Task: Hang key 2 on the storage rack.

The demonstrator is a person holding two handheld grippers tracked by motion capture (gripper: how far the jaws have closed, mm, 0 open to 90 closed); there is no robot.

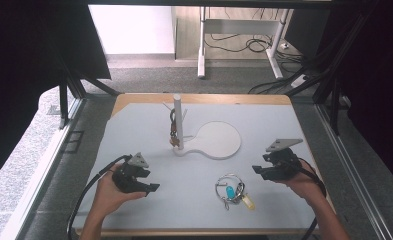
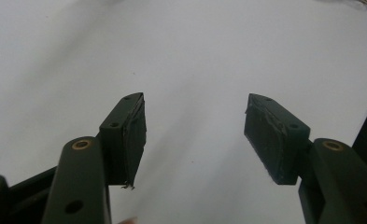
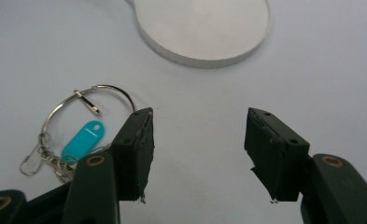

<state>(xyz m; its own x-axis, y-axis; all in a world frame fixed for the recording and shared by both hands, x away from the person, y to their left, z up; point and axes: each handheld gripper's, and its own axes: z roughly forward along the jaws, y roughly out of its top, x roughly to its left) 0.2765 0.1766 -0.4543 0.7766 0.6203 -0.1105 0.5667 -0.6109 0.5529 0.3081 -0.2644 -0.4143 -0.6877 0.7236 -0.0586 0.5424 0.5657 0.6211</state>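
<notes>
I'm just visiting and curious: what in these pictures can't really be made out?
- Dark thing hanging on the white post, high view: too small to identify.
- Yellow tag on the key ring: hidden behind the right tool jaw in its view.
- White disc: cut off by that view's top edge.

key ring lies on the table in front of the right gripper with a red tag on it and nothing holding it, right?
Not quite: the tag on the key ring is blue, as the right gripper view shows. The rest stands: it lies on the table in front of the right gripper, unheld.
</notes>
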